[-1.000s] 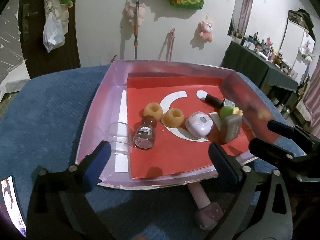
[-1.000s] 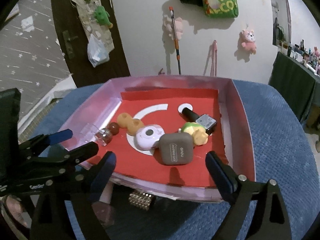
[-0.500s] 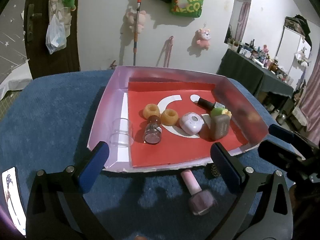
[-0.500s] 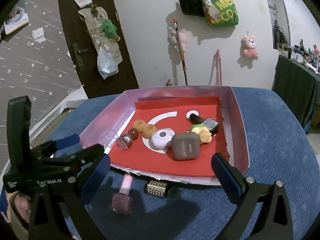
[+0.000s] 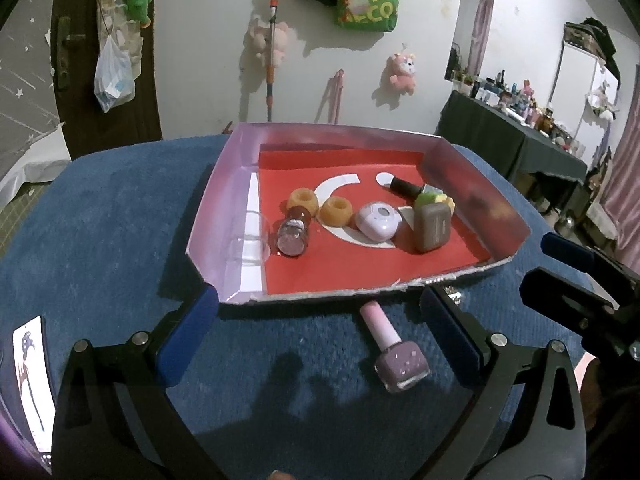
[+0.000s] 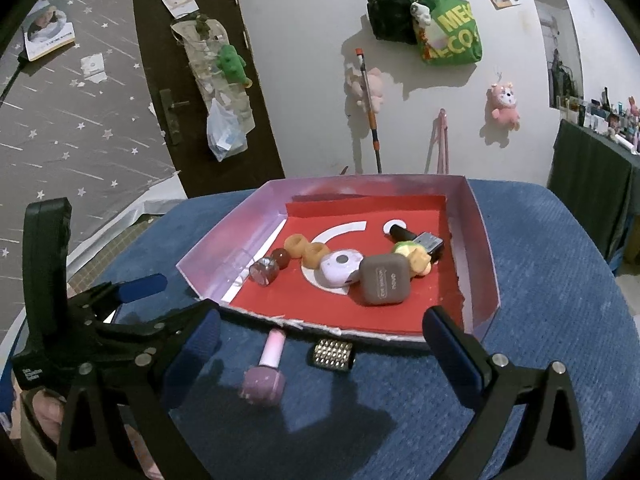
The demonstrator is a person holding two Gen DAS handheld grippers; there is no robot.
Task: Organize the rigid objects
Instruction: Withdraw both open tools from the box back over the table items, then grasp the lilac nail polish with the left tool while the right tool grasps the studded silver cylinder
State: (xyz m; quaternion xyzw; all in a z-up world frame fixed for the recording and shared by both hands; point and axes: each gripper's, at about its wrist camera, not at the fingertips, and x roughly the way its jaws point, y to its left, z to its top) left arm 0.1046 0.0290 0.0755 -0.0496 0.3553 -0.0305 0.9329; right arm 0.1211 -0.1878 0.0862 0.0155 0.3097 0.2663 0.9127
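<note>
A pink tray (image 5: 208, 216) (image 6: 486, 256) with a red floor sits on a blue cloth. It holds a clear cup (image 5: 248, 238), a glitter bottle (image 5: 294, 232) (image 6: 265, 271), two orange rings (image 5: 303, 199) (image 6: 306, 249), a white round case (image 5: 378, 222) (image 6: 340, 268), a grey-brown case (image 5: 433, 226) (image 6: 385, 284), a yellow-green toy and a dark bottle (image 5: 406, 188). A pink nail polish bottle (image 5: 394, 350) (image 6: 267, 372) lies on the cloth before the tray. A studded silver piece (image 6: 332, 355) lies beside it. My left gripper (image 5: 320, 340) and right gripper (image 6: 320, 352) are open and empty, hovering near the polish.
The blue cloth (image 5: 100, 220) spreads around the tray. A phone (image 5: 32, 376) lies at the left gripper's lower left. A wall with hung toys and a bag stands behind. A dark door (image 6: 200, 80) is at the left and a cluttered dark table (image 5: 520, 136) at the right.
Both grippers have pulled back and up from the tray. The nail polish bottle and the studded piece, half hidden under the tray's edge before, now show fully. Nothing was grasped.
</note>
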